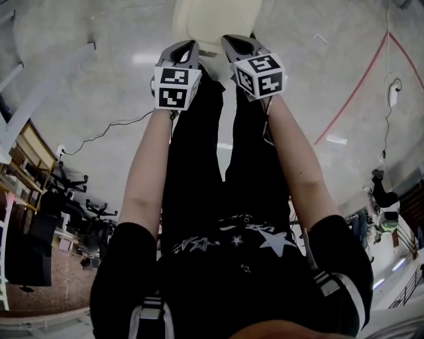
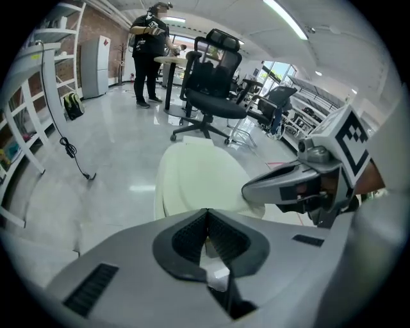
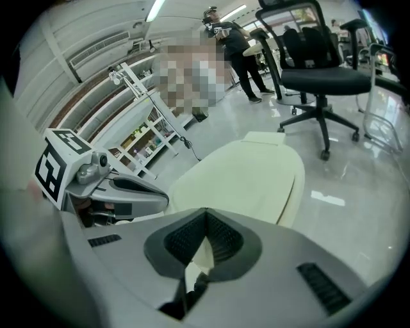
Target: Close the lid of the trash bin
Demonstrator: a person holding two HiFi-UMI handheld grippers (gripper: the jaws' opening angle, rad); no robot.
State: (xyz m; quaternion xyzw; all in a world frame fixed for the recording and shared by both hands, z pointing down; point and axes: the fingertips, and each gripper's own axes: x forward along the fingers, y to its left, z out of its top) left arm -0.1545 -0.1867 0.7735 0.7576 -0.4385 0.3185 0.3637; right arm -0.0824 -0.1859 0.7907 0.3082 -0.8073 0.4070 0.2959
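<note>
From my head, both bare arms reach straight ahead toward 12 o'clock, almost parallel, elbows unbent. My left arm runs up from 7 o'clock and my right arm from 5 o'clock. The left tongs and right tongs sit side by side near the top, marker cubes facing me. Both point at the cream lid of the bin, which lies at 12 o'clock on the grey floor. Their tips overlap its near edge; I cannot tell whether they touch it.

In the left gripper view, my left tongs are pressed together with nothing between them. The lid fills the middle just beyond their tips. My right tongs come in from 3 o'clock, over the lid's right edge. A black chair stands behind at 12 o'clock, and a person at 11.

In the right gripper view, my right tongs are likewise closed and empty. The lid spreads out ahead, from the centre toward 1 o'clock. My left tongs show at 9 o'clock, with shelves beyond at 10.
</note>
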